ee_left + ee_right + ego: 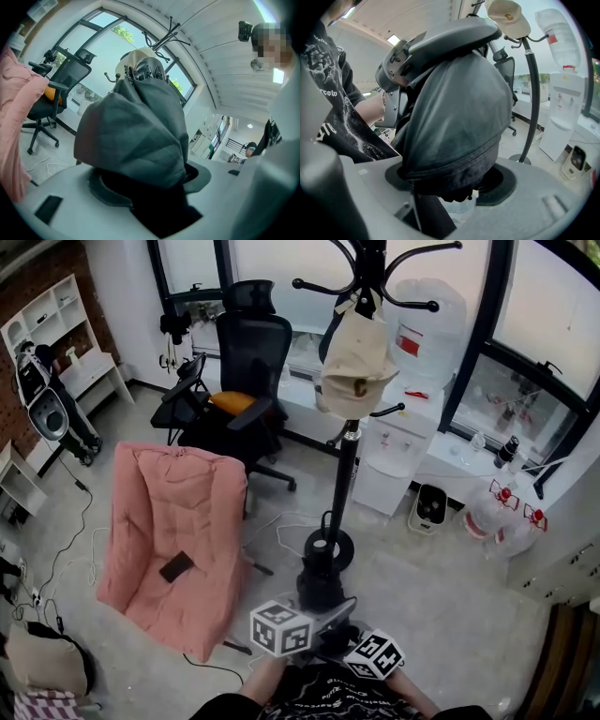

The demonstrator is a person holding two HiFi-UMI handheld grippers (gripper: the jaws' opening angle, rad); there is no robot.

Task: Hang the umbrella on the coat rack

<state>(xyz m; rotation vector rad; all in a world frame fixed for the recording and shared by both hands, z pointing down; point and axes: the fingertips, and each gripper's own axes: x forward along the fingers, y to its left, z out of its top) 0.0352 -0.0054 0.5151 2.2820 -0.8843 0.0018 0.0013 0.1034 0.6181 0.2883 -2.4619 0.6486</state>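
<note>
A folded dark grey umbrella (322,589) is held low in front of me, just short of the coat rack's round base (328,547). My left gripper (302,620) and right gripper (367,645) are both shut on it, side by side. In the left gripper view the umbrella's cloth (136,136) fills the space between the jaws of the left gripper (146,187), and its rib tips (144,71) point up at the rack's hooks (166,40). In the right gripper view the bundled cloth (457,122) sits in the right gripper (450,183). The black coat rack (343,474) carries a beige hat (356,367).
A pink cushioned seat (173,540) lies on the floor at the left, a black office chair (239,381) behind it. A white water dispenser (403,442) and water bottles (502,512) stand right of the rack. Cables (281,521) trail across the floor. A person (42,390) stands far left.
</note>
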